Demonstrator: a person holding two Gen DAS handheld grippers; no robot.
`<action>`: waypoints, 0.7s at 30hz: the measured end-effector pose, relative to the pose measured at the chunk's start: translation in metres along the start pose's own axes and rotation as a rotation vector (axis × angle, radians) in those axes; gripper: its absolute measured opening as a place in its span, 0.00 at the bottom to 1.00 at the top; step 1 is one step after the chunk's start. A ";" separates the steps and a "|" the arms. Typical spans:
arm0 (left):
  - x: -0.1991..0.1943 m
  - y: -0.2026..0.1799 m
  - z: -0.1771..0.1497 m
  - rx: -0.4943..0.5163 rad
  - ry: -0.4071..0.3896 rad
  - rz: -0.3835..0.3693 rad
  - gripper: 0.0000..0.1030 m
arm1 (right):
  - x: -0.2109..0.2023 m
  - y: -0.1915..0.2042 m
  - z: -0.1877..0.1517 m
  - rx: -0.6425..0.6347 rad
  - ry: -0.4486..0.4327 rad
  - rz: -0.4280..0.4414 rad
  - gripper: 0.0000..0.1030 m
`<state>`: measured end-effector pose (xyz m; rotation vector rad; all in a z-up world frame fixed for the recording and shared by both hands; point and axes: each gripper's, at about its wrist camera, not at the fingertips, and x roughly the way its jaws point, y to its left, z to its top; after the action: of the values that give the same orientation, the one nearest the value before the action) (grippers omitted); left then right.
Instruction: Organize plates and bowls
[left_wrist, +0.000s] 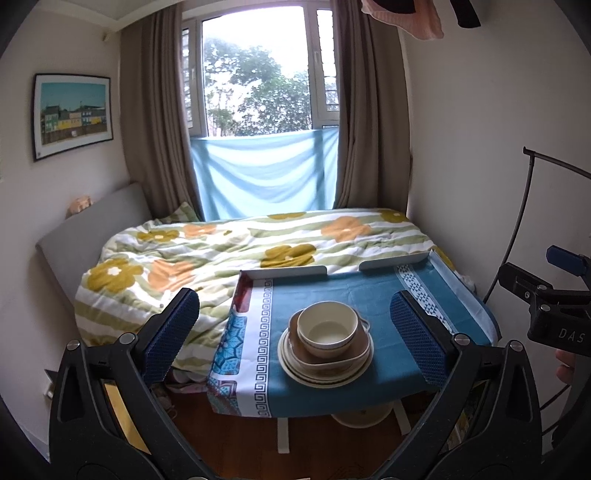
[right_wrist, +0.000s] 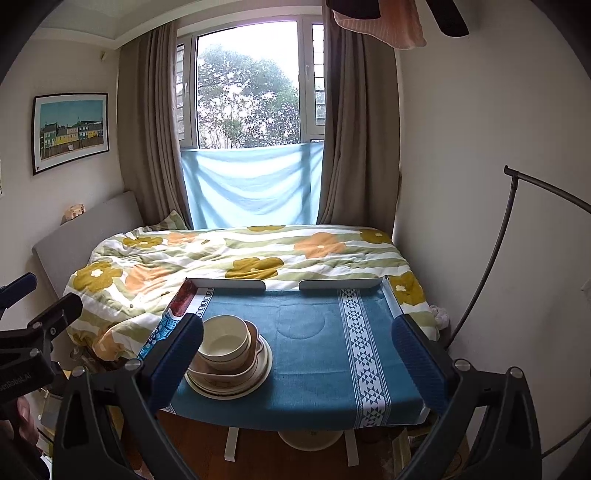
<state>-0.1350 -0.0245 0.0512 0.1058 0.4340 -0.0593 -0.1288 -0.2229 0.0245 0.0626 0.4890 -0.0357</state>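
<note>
Seemingly the sorting is finished: a cream bowl (left_wrist: 328, 324) sits in a brown dish (left_wrist: 328, 350) on stacked plates (left_wrist: 325, 374) near the table's (left_wrist: 369, 295) front edge, while the left gripper (left_wrist: 295, 332) and right gripper (right_wrist: 299, 362) hang wide open, holding nothing
</note>
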 end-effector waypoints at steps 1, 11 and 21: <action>0.000 0.000 0.000 -0.002 0.000 -0.001 1.00 | 0.000 0.000 0.000 0.001 0.000 0.000 0.98; -0.002 -0.005 -0.002 -0.006 0.002 -0.012 1.00 | 0.000 -0.004 -0.001 -0.001 0.008 0.000 0.98; -0.003 -0.010 -0.004 -0.015 0.009 -0.019 1.00 | 0.000 -0.006 0.000 0.000 0.009 0.001 0.98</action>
<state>-0.1407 -0.0343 0.0479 0.0874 0.4445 -0.0748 -0.1297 -0.2288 0.0239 0.0632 0.4979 -0.0345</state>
